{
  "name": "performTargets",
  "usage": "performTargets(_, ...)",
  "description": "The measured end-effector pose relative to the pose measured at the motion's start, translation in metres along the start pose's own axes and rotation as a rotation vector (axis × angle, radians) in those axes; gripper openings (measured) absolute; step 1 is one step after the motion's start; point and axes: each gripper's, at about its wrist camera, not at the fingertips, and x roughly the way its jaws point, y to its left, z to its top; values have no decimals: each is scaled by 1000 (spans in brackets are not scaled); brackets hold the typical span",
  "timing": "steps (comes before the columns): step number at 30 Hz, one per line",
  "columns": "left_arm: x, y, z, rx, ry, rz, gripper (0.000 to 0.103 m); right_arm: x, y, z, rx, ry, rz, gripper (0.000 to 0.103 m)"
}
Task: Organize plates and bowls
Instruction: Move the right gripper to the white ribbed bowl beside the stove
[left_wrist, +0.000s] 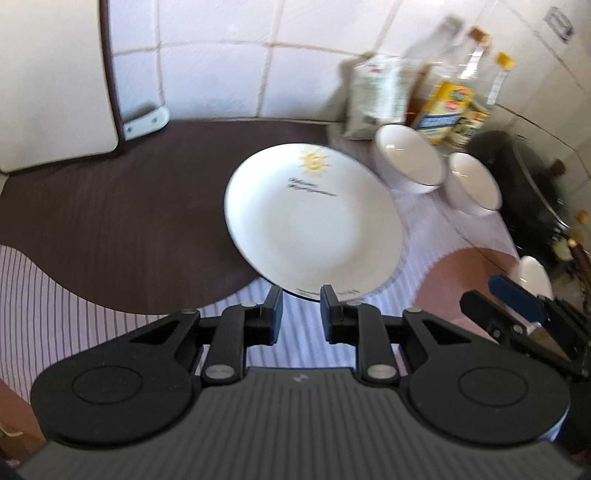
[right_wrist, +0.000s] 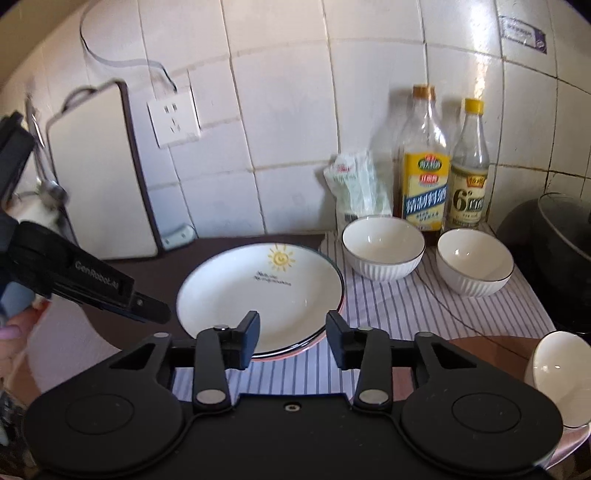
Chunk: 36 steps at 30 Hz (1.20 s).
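So we've got the white plate (right_wrist: 258, 291) with the little sun on it sitting on top of a short stack, with a pink-rimmed plate (right_wrist: 314, 341) peeking out underneath, partly on the dark mat (left_wrist: 122, 221) and partly on the striped cloth (right_wrist: 413, 302) on the counter. Our left claw (left_wrist: 301, 306) is right at the near rim of that top plate with its jaws apart, nothing gripped, and from the left wrist view we honestly can't tell if the tips touch the rim. Our right claw (right_wrist: 291, 332) hangs over the near edge of the same stack, also spread open and empty. Behind the plates on the cloth there are two white ribbed bowls, the left bowl (right_wrist: 382, 245) and the right bowl (right_wrist: 474, 260), standing upright and close together but apart. A third bowl (right_wrist: 561, 373) is off to the right edge, tipped on its side. Against the tiled wall we see two bottles (right_wrist: 424, 162) and a soft bag (right_wrist: 354, 184), plus a white cutting board (right_wrist: 99, 177) leaning at the left and a dark pot (right_wrist: 565, 229) on the far right.
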Motion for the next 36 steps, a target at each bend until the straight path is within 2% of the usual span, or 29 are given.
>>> performTargets(2, -16, -14, -3, 30, -9, -13, 32, -17, -4, 2, -2, -12, 10, 50)
performTargets(8, -41, -59, -13, 132, 7, -47, 41, -65, -22, -4, -33, -25, 0, 55)
performTargets(12, -45, -87, -23, 179, 23, -74, 44, -95, -36, -12, -53, -44, -22, 62)
performTargets(15, -43, -108, -32, 213, 29, -92, 46, -110, -48, -23, -64, -62, -6, 62)
performTargets(19, -34, -133, -41, 263, 27, -117, 46, -120, -62, -39, -77, -70, -42, 63)
performTargets(21, -28, -146, -45, 275, 30, -134, 46, -123, -72, -48, -59, -76, -50, 67)
performTargets(27, -1, -180, -54, 274, 33, -195, 49, -116, -110, -74, 8, -93, -130, 71)
performTargets(32, 32, -199, -56, 202, 11, -225, 49, -94, -145, -94, 127, -106, -187, 72)
performTargets(36, 57, -212, -54, 181, 30, -240, 49, -78, -161, -112, 143, -102, -236, 75)
